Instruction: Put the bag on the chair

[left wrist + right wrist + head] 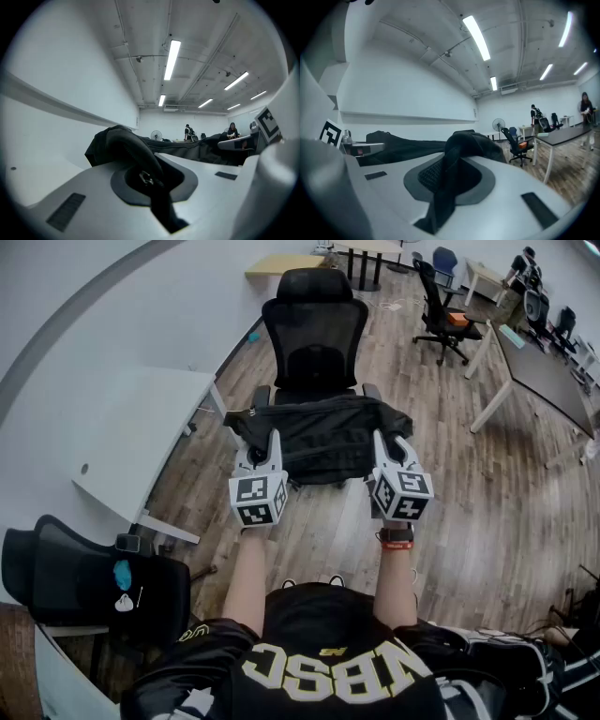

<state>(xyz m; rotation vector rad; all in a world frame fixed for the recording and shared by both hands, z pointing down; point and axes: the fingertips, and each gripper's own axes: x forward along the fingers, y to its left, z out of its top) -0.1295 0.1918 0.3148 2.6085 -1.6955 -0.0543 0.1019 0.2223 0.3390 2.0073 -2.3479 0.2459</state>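
Bag (323,435) stretched between left claw (274,439) and right claw (381,441), both clamped on it.

White desk (141,437) left; dark table (548,371) right; wood floor (469,521).

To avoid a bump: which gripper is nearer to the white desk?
Left. The left gripper, shut on the black bag, has the white desk to its left; the right gripper, also shut on the bag, is farther right.
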